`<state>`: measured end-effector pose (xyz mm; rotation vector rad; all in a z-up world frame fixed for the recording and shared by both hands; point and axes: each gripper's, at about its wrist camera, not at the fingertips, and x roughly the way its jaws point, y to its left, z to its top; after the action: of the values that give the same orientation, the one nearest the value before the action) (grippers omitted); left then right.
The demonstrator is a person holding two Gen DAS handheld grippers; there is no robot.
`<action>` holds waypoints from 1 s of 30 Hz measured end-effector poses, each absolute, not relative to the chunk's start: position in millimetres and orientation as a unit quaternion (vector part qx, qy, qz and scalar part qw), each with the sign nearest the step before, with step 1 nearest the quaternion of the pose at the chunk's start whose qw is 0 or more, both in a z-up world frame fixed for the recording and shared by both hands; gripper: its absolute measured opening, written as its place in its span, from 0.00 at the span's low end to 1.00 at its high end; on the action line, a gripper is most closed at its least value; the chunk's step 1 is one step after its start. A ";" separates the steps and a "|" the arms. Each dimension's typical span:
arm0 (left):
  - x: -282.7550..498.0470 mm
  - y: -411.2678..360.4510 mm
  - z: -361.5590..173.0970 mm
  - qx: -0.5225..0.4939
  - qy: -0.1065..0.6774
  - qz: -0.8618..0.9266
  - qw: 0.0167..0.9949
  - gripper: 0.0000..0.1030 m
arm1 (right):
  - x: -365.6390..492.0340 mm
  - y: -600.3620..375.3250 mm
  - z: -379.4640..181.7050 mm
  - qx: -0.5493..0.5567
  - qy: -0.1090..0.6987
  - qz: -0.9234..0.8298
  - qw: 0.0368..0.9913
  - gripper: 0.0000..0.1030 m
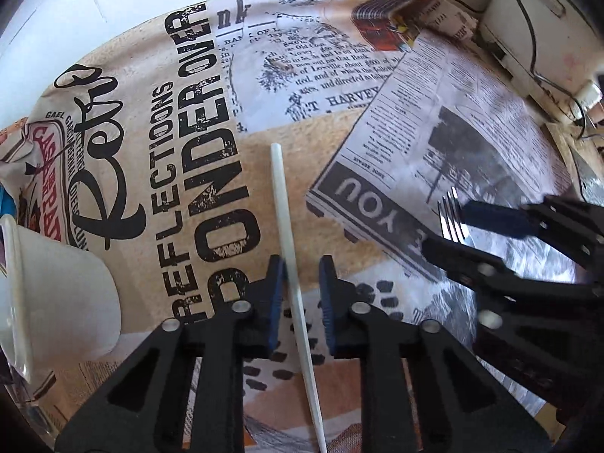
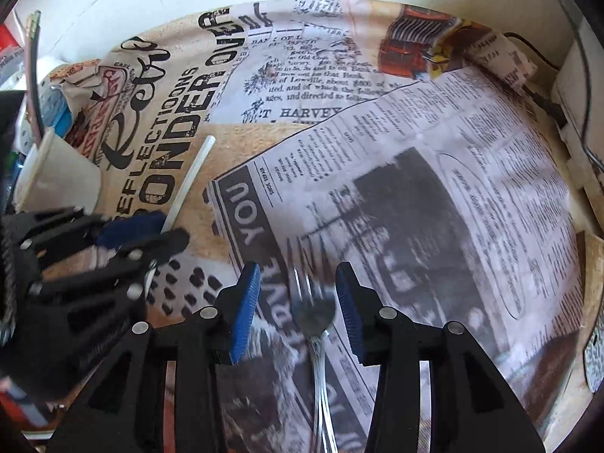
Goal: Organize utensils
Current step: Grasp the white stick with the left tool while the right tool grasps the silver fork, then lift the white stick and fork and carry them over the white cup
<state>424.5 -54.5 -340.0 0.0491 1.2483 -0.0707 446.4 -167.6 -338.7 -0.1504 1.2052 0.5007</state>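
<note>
chopstick (image 1: 281, 204) lies near the cup (image 1: 56, 287), between the left claw's (image 1: 301, 302) unclosed pads; fork (image 2: 315, 313) sits loose in the open right claw (image 2: 302, 309) — a thin stick could roll free.

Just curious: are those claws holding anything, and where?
Nothing is gripped. The stick lies between the open jaws of the left gripper, the fork between those of the right gripper, gaps on both sides.
</note>
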 end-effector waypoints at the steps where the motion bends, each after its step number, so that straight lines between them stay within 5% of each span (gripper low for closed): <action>1: 423.7 -54.5 -339.7 0.024 0.585 -0.034 0.810 0.12 | 444.9 -165.4 -337.3 -0.073 0.552 0.231 0.798 0.38; 3: 420.5 -53.5 -338.8 0.023 0.586 -0.037 0.809 0.08 | 446.0 -163.7 -338.3 -0.076 0.550 0.225 0.800 0.35; 5: 415.9 -52.6 -337.5 0.020 0.588 -0.041 0.808 0.05 | 448.9 -165.9 -338.9 -0.078 0.549 0.214 0.804 0.21; 14: 407.3 -37.0 -329.2 -0.074 0.605 -0.079 0.789 0.04 | 447.4 -185.3 -323.2 -0.049 0.555 0.224 0.800 0.20; 30: 349.4 -63.6 -249.8 -0.047 0.514 -0.067 0.854 0.04 | 403.0 -221.6 -251.3 -0.023 0.487 0.248 0.837 0.20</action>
<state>349.4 -63.6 -249.8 -0.0985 1.0818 -0.1403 403.0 -221.6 -251.3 -0.0491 1.0317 0.5245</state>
